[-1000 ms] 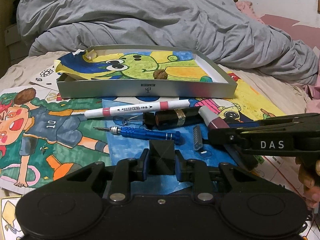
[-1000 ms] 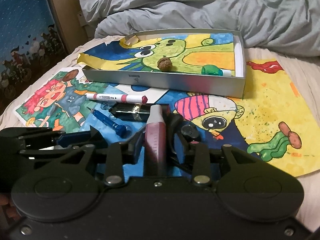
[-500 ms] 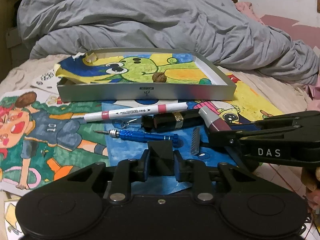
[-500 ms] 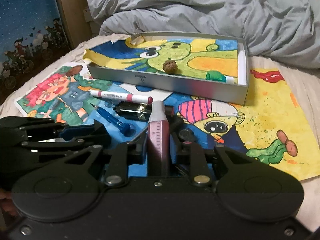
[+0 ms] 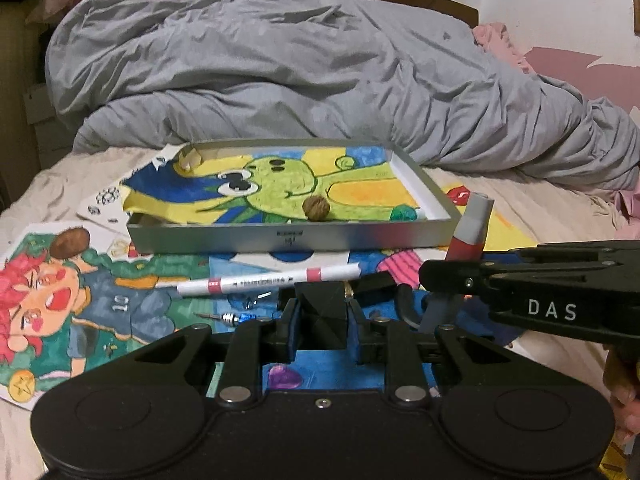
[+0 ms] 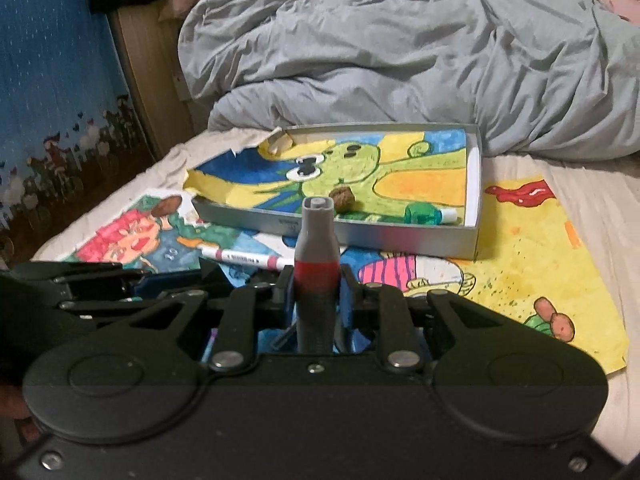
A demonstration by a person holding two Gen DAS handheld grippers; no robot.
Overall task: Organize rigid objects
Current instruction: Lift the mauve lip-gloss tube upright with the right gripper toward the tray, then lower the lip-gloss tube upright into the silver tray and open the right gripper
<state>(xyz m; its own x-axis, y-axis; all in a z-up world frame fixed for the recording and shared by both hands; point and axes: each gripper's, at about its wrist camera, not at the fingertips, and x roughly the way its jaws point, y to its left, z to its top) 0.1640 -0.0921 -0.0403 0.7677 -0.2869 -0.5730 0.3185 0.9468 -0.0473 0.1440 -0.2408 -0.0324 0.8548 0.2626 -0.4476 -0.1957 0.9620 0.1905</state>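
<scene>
Right hand-held gripper (image 6: 317,300) is clamped on a grey and red tube (image 6: 316,252), nose tilted up and clear of the bed. Left hand-held gripper (image 5: 322,322) grips a small black block (image 5: 322,312), low over the drawings. Both loads look picked and ready for carrying. At twelve o'clock from the right gripper lies the silver tray (image 6: 360,236), holding a walnut (image 6: 343,199) and a green-capped tube (image 6: 430,214). Next call, by my read: carry the tube forward over the near wall and release it on a bare patch. A white marker (image 5: 268,280) and a blue screwdriver (image 5: 236,317) wait near the left gripper.
</scene>
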